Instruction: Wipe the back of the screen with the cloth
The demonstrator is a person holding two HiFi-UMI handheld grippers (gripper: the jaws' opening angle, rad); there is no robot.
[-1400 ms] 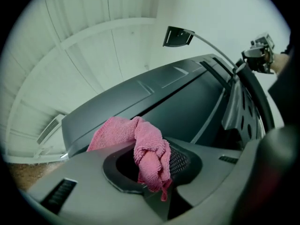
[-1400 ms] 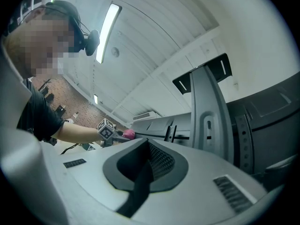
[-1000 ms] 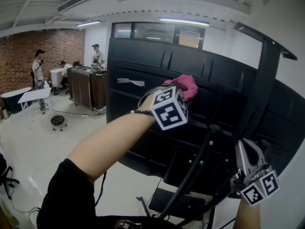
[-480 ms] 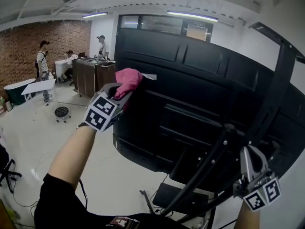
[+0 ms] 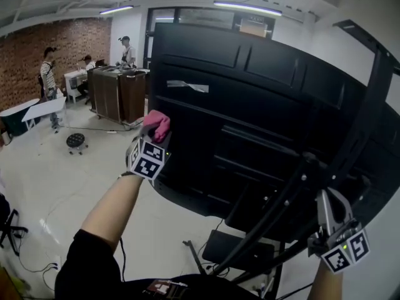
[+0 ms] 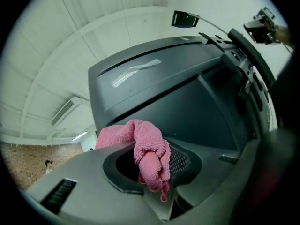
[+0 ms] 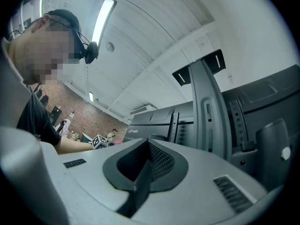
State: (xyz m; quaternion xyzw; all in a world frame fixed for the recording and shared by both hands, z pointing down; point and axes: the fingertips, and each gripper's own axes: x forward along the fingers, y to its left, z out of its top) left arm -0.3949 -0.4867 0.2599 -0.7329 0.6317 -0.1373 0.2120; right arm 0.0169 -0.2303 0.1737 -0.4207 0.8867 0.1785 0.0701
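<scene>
The screen's black back point(image 5: 262, 99) fills the head view, with a strip of grey tape point(image 5: 184, 87) near its top left. My left gripper point(image 5: 150, 137) is shut on a pink cloth point(image 5: 159, 122) at the panel's lower left edge. In the left gripper view the cloth point(image 6: 149, 156) hangs bunched between the jaws, just in front of the screen back point(image 6: 178, 97). My right gripper point(image 5: 325, 200) sits low at the right beside the black stand arm point(image 5: 294, 199). Seen from the right gripper view, the right gripper point(image 7: 140, 172) is shut on nothing, facing the stand column point(image 7: 208, 107).
The stand's base plate point(image 5: 237, 250) and loose cables point(image 5: 190, 255) lie on the white floor under the screen. Far left stand a brown counter point(image 5: 115, 92), a black stool point(image 5: 75, 141), white tables point(image 5: 44, 111) and some people point(image 5: 47, 67).
My left gripper has carried the cloth from the screen's upper middle leftward and then down to its lower left edge. The right gripper has stayed in place.
</scene>
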